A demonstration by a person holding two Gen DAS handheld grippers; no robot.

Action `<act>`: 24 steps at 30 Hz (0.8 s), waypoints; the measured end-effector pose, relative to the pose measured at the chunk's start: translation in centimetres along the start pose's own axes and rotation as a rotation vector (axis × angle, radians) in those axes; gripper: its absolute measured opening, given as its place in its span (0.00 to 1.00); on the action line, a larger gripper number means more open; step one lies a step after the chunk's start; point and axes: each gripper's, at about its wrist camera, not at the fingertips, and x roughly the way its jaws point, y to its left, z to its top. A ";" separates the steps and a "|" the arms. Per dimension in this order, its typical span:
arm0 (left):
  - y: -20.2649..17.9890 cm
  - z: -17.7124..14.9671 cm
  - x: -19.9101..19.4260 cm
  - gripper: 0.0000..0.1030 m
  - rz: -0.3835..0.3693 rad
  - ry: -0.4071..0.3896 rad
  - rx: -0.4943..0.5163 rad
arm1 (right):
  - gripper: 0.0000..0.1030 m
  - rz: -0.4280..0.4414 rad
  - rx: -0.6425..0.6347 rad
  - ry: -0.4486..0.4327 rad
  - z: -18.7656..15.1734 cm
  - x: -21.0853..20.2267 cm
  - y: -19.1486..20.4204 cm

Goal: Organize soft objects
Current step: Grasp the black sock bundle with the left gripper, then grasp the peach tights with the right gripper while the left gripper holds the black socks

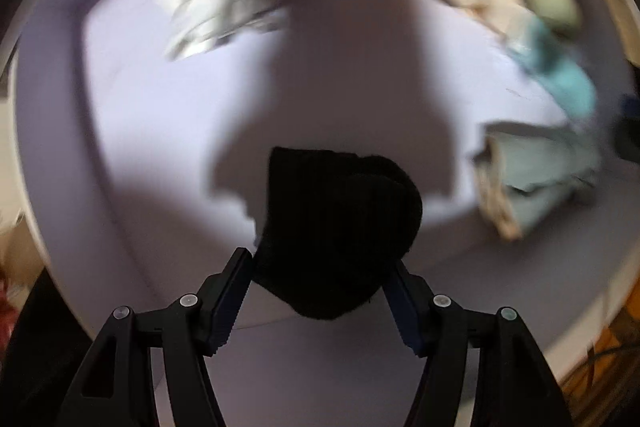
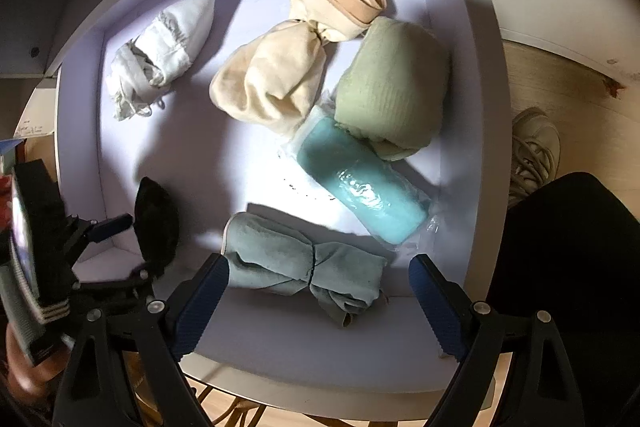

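Six soft bundles, one white drawer, two hand-held grippers at work.

Left hand-held gripper is clamped on a black knitted bundle, carried above the drawer floor near its front-left corner, probably on its way to a resting spot. Right hand-held gripper stands spread wide and empty over the front wall, its fingers either side of a grey-green rolled cloth lying along that wall. Grouped toward the right wall, touching one another: cream knotted bundle, pale green roll, turquoise item in clear wrap. A white bundle lies apart at back left. Open floor runs through the left and centre, the likeliest room for setting the black piece down.
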 end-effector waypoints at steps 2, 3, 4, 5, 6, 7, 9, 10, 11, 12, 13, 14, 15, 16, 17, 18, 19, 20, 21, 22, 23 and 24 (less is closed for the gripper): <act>1.8 -0.1 -0.1 0.64 -0.011 -0.005 -0.092 | 0.89 -0.002 0.005 -0.003 0.2 -0.1 -0.2; 2.5 -0.2 -0.2 0.64 -0.034 -0.011 -0.132 | 0.89 -0.003 0.006 -0.004 0.3 -0.1 -0.3; 3.2 -0.4 -0.3 0.64 -0.069 -0.017 -0.171 | 0.89 -0.004 0.006 -0.006 0.3 -0.1 -0.4; 3.6 -0.5 -0.4 0.64 -0.095 -0.021 -0.193 | 0.89 -0.005 0.005 -0.007 0.4 -0.1 -0.3; 3.8 -0.6 -0.4 0.64 -0.118 -0.022 -0.209 | 0.89 -0.007 -0.001 -0.010 0.6 -0.1 -0.3; 3.8 -0.8 -0.3 0.64 -0.135 -0.019 -0.216 | 0.89 -0.011 -0.006 -0.016 0.7 0.0 -0.1; 3.6 -1.1 -0.2 0.64 -0.137 -0.017 -0.211 | 0.89 -0.023 -0.022 -0.031 1.1 0.0 0.2; 3.5 -1.2 -0.1 0.64 -0.134 -0.015 -0.209 | 0.89 -0.027 -0.029 -0.037 1.3 0.1 0.6; 3.4 -1.3 0.0 0.64 -0.134 -0.012 -0.209 | 0.89 -0.034 -0.040 -0.048 1.7 0.1 0.8; 3.3 -1.5 0.1 0.64 -0.138 -0.009 -0.211 | 0.89 -0.042 -0.048 -0.058 1.9 0.0 1.2; 3.4 -1.7 0.2 0.64 -0.145 -0.006 -0.215 | 0.89 -0.053 -0.059 -0.072 2.3 0.0 1.6; 3.6 -1.9 0.3 0.64 -0.147 -0.005 -0.219 | 0.89 -0.057 -0.068 -0.081 2.6 -0.1 1.8; 3.7 -2.0 0.3 0.64 -0.147 -0.004 -0.225 | 0.89 -0.060 -0.078 -0.088 2.7 -0.1 2.1; 4.0 -2.2 0.4 0.64 -0.150 -0.005 -0.237 | 0.89 -0.061 -0.081 -0.091 2.9 0.0 2.2; 4.2 -1.7 0.3 0.64 -0.155 -0.003 -0.246 | 0.89 -0.060 -0.081 -0.096 3.2 0.1 2.3; 4.5 -1.8 0.5 0.64 -0.169 0.001 -0.264 | 0.89 -0.060 -0.080 -0.105 3.5 0.1 2.3; 4.7 -2.0 0.6 0.64 -0.178 0.003 -0.275 | 0.89 -0.059 -0.071 -0.112 3.9 0.1 2.3; 4.9 -2.1 0.7 0.64 -0.187 0.006 -0.286 | 0.89 -0.050 -0.062 -0.117 4.3 0.2 2.3; 5.2 -2.2 0.6 0.64 -0.189 0.007 -0.291 | 0.90 -0.025 -0.050 -0.123 4.8 0.1 2.2; 5.3 -2.3 0.7 0.64 -0.189 0.006 -0.293 | 0.90 0.001 -0.029 -0.133 5.5 0.1 2.0; 5.3 -2.4 0.7 0.64 -0.187 0.005 -0.291 | 0.90 0.020 -0.009 -0.147 6.0 0.1 1.9; 5.3 -2.5 0.6 0.64 -0.186 0.003 -0.287 | 0.90 0.044 0.015 -0.165 6.6 -0.1 1.6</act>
